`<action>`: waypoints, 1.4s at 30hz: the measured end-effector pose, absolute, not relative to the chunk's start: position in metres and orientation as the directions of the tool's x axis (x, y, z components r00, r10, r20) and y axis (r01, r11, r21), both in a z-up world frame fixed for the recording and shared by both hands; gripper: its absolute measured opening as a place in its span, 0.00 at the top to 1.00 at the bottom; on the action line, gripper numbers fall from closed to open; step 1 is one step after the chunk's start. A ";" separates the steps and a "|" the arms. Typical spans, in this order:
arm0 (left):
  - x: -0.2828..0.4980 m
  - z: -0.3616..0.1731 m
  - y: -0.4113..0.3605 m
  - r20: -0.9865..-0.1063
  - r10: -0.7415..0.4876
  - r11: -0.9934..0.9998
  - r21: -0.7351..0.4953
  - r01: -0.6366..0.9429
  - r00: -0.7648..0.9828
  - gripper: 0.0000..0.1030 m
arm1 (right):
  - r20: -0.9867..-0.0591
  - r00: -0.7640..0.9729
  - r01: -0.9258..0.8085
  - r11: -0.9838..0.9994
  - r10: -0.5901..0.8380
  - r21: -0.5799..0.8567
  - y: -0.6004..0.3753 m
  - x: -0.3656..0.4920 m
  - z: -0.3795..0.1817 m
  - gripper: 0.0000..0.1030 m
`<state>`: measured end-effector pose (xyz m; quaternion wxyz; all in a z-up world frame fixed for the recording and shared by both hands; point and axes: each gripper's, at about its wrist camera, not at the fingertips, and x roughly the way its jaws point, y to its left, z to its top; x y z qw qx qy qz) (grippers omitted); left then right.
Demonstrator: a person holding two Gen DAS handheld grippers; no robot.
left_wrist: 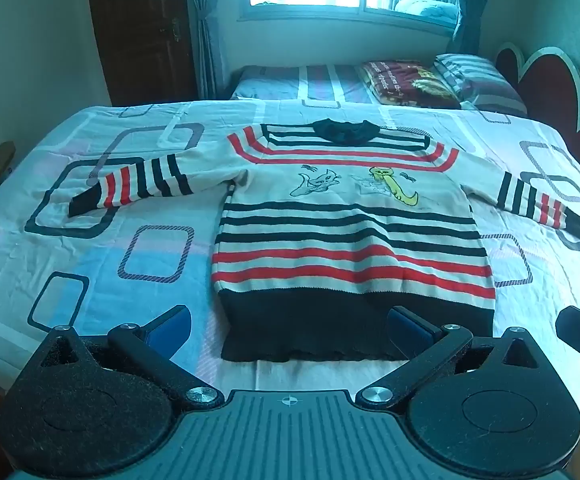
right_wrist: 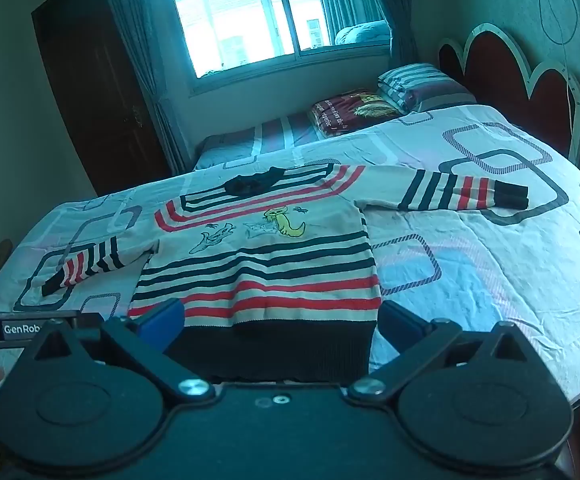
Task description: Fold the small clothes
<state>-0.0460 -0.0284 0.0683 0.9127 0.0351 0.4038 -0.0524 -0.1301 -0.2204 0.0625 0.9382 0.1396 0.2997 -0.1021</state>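
Striped sweater (left_wrist: 350,232) spread flat on the bed (left_wrist: 90,208), both sleeves out, dark hem nearest. Only in the left wrist view: a black bit of the right gripper at the right edge; only in the right wrist view: a wire on the wall (right_wrist: 558,0). Left gripper (left_wrist: 290,324) and right gripper (right_wrist: 280,320) above the hem, jaws wide apart, holding nothing.

The small knitted sweater (left_wrist: 350,236) is cream with black and red stripes; the bedsheet (left_wrist: 90,240) shows pale blue-pink rounded rectangles.
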 end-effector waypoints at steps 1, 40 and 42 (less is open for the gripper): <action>-0.046 0.068 -0.029 -0.741 -0.067 0.992 0.022 0.124 0.668 0.00 | -0.591 0.799 0.276 0.940 -0.109 0.201 -0.220 -0.130 0.063 0.01; -0.012 0.055 -0.021 -0.757 -0.084 0.989 0.014 0.144 0.648 0.00 | -0.616 0.778 0.316 0.924 -0.121 0.218 -0.208 -0.104 0.050 0.01; -0.008 0.054 -0.019 -0.759 -0.086 0.989 0.015 0.149 0.646 0.00 | -0.641 0.757 0.336 0.917 -0.125 0.218 -0.206 -0.101 0.049 0.01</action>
